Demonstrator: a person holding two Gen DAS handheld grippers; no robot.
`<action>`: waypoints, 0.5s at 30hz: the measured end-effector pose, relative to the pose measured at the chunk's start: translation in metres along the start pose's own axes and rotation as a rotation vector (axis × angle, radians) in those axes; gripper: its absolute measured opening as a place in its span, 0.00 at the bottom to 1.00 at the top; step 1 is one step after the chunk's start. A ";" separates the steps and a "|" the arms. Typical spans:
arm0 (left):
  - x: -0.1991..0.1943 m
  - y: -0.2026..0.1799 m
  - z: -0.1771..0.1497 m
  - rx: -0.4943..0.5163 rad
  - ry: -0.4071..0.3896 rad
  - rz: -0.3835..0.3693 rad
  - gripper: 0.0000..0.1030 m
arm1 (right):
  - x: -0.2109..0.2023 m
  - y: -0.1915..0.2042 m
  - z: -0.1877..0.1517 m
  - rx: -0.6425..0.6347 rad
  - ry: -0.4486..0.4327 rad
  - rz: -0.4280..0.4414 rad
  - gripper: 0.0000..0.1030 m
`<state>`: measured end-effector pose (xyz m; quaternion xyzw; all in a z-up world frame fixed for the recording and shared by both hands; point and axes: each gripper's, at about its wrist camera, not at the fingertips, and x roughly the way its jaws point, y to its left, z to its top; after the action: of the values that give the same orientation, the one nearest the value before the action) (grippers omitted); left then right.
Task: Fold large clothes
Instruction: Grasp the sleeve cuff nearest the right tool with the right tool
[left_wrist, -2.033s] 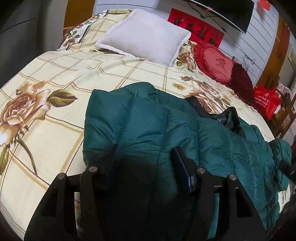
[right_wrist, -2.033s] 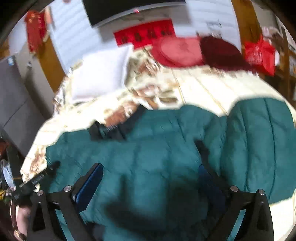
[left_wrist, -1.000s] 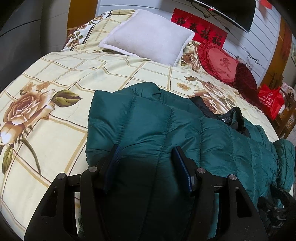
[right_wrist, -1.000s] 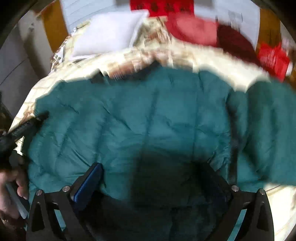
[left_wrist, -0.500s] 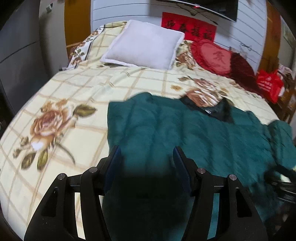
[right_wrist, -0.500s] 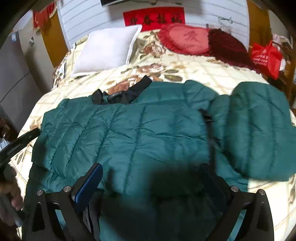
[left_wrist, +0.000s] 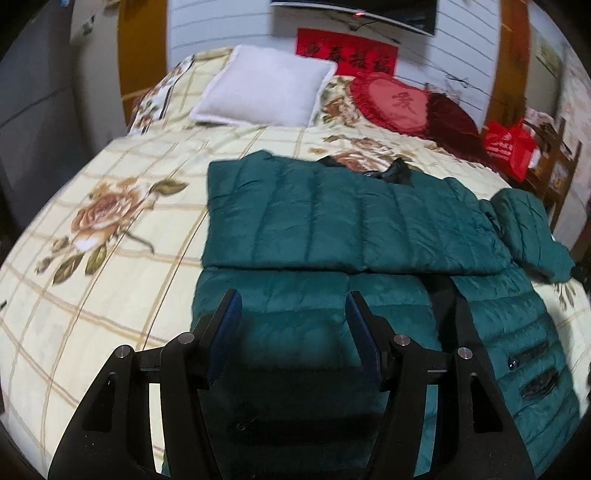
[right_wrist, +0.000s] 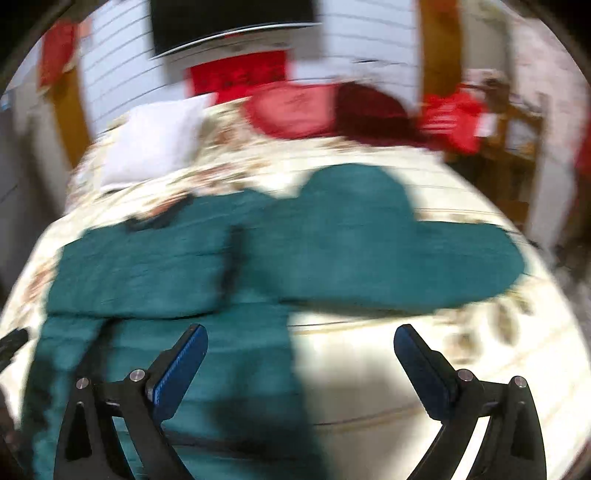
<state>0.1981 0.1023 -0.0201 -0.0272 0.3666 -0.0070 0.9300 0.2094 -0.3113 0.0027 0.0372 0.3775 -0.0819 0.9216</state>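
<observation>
Jacket (left_wrist: 354, 221) lies sideways on the bed (left_wrist: 110, 258) (sleeve out right), nearest the right gripper (right_wrist: 299, 354); both grippers' fingers spread, holding nothing.

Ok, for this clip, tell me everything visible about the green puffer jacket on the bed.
The green puffer jacket is a dark teal quilted down coat with a slightly shiny shell, lying flat on the floral bedspread. One sleeve is folded across the chest; the other sleeve stretches out sideways. A black collar lining shows at the neck, and there are dark pocket openings near the hem. Both grippers hover open above it, touching nothing.
</observation>
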 end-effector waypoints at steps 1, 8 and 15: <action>0.001 -0.002 -0.003 0.014 -0.013 -0.011 0.57 | 0.001 -0.017 0.000 0.037 -0.004 -0.022 0.97; 0.026 -0.004 -0.017 -0.007 0.092 -0.046 0.57 | 0.031 -0.167 0.010 0.323 0.015 -0.158 0.97; 0.038 -0.010 -0.019 0.006 0.149 0.016 0.57 | 0.088 -0.248 0.030 0.472 0.061 -0.049 0.96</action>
<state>0.2130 0.0898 -0.0588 -0.0207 0.4348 -0.0025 0.9003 0.2477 -0.5697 -0.0398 0.2447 0.3762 -0.1891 0.8734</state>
